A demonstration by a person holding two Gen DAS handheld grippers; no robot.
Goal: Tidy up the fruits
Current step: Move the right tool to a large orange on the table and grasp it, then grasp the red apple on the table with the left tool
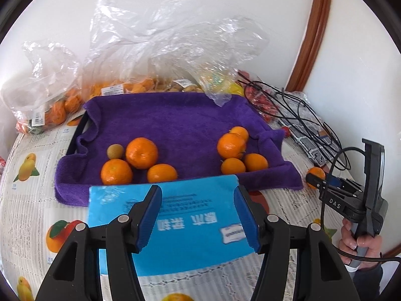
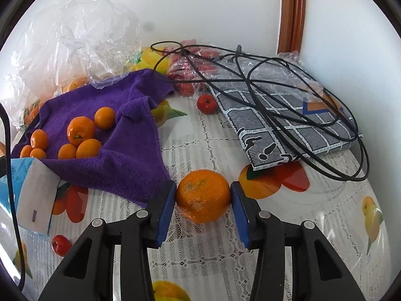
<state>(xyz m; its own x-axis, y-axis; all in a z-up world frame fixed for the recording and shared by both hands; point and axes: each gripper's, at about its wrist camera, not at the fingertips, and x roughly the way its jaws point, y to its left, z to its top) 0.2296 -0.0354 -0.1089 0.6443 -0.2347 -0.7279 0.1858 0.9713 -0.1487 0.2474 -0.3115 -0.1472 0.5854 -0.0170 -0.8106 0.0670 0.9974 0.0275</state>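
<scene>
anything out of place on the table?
Yes: two small red fruits lie loose on the tablecloth, off the purple towel. A tangled black cable sprawls over the wrapped grey cloth.

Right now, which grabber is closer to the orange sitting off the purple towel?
Right. The right gripper has that orange between its pads; the left gripper hovers over the blue packet.

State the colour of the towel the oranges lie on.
Purple; the towel shows best in the left wrist view.
</scene>
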